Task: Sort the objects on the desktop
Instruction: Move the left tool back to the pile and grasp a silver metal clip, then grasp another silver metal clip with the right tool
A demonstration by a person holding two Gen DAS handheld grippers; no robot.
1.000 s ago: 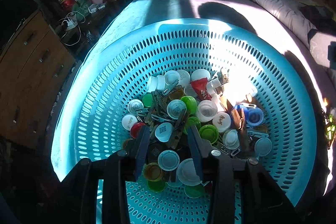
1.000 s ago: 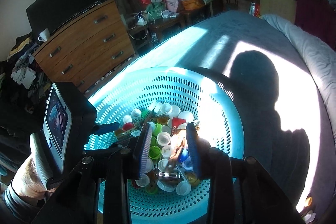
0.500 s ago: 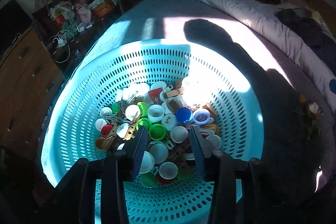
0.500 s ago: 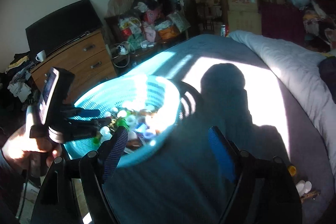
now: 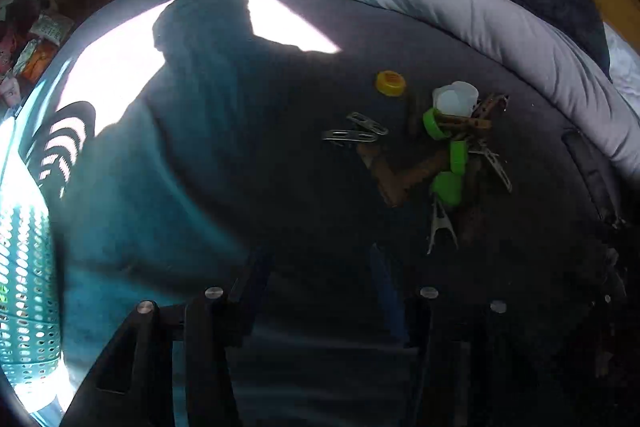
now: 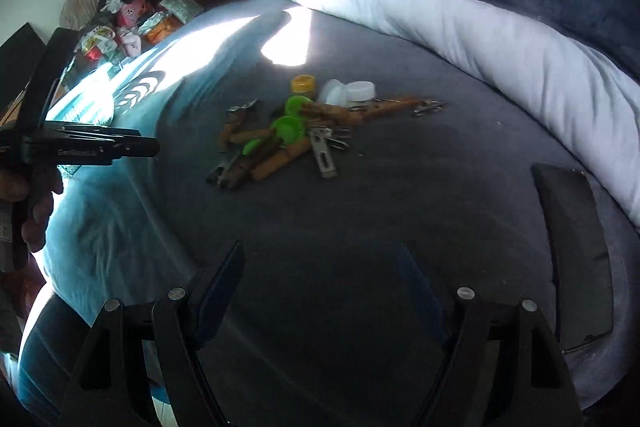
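Note:
A small pile of sorted items lies on the dark grey bedsheet (image 6: 360,227): a yellow cap (image 5: 390,83) (image 6: 303,83), white caps (image 5: 456,99) (image 6: 348,91), green caps (image 5: 448,186) (image 6: 289,127), wooden clothespins (image 5: 404,175) (image 6: 276,159) and metal clips (image 5: 356,131) (image 6: 323,151). My left gripper (image 5: 320,275) hovers short of the pile; its jaws are opening and nothing is between them. My right gripper (image 6: 320,267) stands open and empty, some way before the pile. In the right wrist view the left gripper (image 6: 154,147) shows side-on, held by a hand (image 6: 36,215).
The perforated teal basket (image 5: 28,287) is at the left edge of the left wrist view. A rolled pale duvet (image 6: 500,39) (image 5: 460,3) borders the bed behind the pile. A flat black object (image 6: 576,251) lies on the sheet at right. Cluttered furniture stands beyond the bed.
Both grippers have swung away from the basket of caps and clips to the pile on the bed. The right gripper's fingers have spread wide and the left's have widened too.

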